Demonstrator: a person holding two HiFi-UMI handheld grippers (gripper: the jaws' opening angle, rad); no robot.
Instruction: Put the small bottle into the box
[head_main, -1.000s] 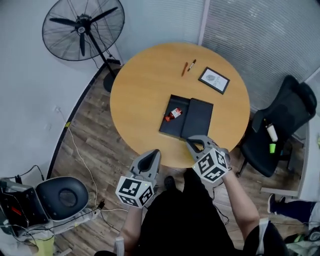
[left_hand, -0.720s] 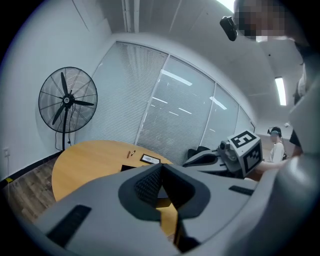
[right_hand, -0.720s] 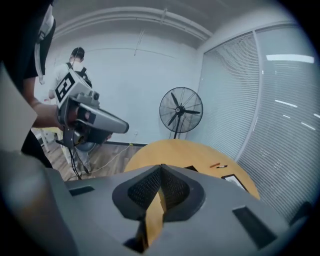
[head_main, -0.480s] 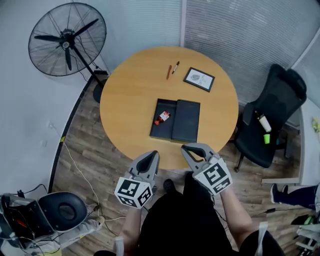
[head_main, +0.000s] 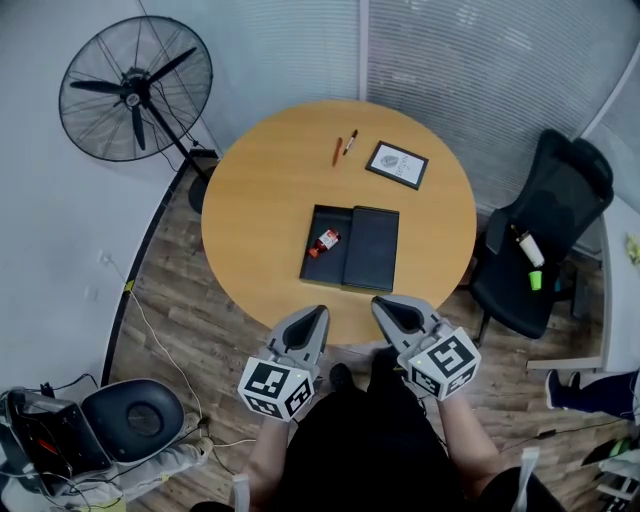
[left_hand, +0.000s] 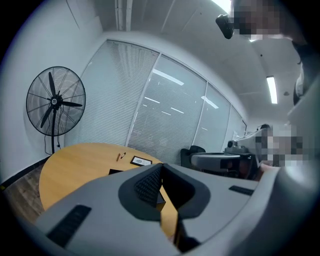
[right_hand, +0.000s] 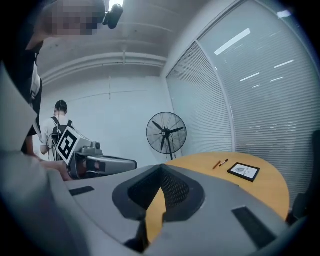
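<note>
The small bottle (head_main: 326, 241), red-labelled, lies on its side in the open black box (head_main: 312, 262) at the middle of the round wooden table (head_main: 260, 200). The box's flat black lid half (head_main: 372, 250) lies beside it on the right. My left gripper (head_main: 319, 312) and right gripper (head_main: 381, 303) hover side by side just off the table's near edge, well short of the box. Both are shut and hold nothing. In the left gripper view the left gripper (left_hand: 161, 169) has its jaws meeting at the tip. The right gripper (right_hand: 161, 169) looks the same in its own view.
Two pens (head_main: 343, 147) and a framed card (head_main: 396, 164) lie at the table's far side. A standing fan (head_main: 135, 88) is at the back left, a black office chair (head_main: 540, 250) at the right, a stool (head_main: 140, 420) at the lower left. A person (right_hand: 59, 125) stands in the background.
Both grippers have drawn back from the table's near edge toward my body. The right gripper has risen and rolled, so its marker cube faces differently. The bottle and box have not moved.
</note>
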